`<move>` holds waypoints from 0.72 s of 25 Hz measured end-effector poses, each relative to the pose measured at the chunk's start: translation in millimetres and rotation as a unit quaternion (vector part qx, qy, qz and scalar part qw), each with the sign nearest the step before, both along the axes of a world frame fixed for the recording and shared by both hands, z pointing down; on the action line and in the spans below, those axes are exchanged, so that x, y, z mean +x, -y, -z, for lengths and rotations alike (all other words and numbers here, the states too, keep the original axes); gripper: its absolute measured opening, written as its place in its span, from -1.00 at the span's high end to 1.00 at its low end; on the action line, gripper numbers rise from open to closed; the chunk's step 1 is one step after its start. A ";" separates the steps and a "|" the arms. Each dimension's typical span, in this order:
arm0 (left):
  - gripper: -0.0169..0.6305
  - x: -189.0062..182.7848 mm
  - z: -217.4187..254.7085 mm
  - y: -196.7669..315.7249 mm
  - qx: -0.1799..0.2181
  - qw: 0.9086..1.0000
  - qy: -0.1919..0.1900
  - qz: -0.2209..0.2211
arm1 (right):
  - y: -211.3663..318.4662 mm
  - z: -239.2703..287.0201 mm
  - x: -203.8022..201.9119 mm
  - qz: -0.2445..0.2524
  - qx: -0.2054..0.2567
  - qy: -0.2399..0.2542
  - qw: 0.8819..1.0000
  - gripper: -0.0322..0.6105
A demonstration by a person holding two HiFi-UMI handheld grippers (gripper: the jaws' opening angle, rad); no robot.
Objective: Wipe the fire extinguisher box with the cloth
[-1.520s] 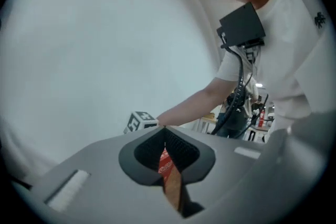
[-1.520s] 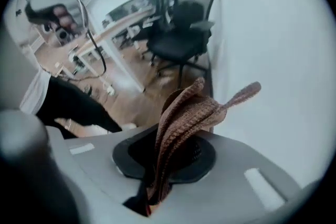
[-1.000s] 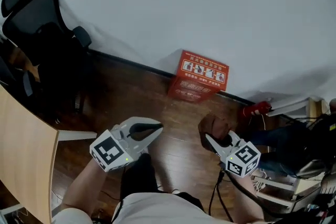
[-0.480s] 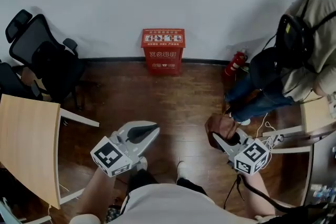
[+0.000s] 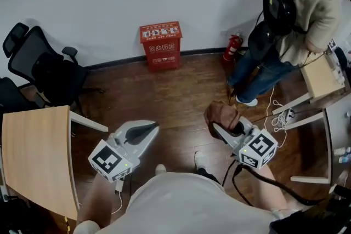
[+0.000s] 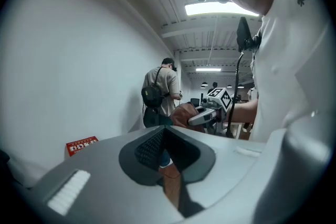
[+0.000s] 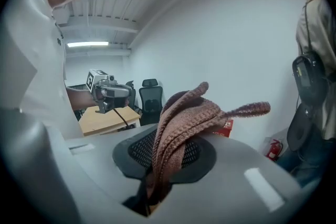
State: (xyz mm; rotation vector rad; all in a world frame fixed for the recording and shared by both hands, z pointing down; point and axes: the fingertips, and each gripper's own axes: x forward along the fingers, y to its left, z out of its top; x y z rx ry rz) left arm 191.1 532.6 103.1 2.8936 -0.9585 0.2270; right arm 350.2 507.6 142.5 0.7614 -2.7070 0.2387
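Note:
The red fire extinguisher box [image 5: 160,46] stands on the floor against the white wall, well ahead of both grippers. In the left gripper view the box [image 6: 82,146] shows small at the lower left. My right gripper [image 5: 218,127] is shut on a brown knitted cloth [image 5: 221,114], held over the wood floor at the right. That cloth [image 7: 185,122] bunches up out of the right gripper [image 7: 157,173] and hides most of the box [image 7: 227,126] behind it. My left gripper [image 5: 148,130] is shut with nothing in it, level with the right one.
A person with a black backpack [image 5: 285,19] stands at the far right by a small table [image 5: 319,76]. A red fire extinguisher [image 5: 233,47] leans at the wall. A black office chair [image 5: 41,66] and a wooden desk [image 5: 34,156] are at the left. Cables [image 5: 279,118] lie on the floor.
The head view has pulled back and swung: the box now sits farther off, and the person at the right has come into view. Both grippers keep their pose, cloth still held.

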 end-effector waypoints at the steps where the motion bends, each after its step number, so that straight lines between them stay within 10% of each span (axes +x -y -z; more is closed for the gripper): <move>1: 0.95 -10.2 -1.0 -8.2 -0.001 1.000 0.000 -0.001 | -7.9 3.8 -10.8 0.000 0.008 -0.001 1.000 0.74; 18: 0.95 -87.5 -19.2 -72.4 -0.006 1.000 0.003 -0.030 | -83.1 12.9 -92.5 -0.028 0.024 -0.020 0.999 0.74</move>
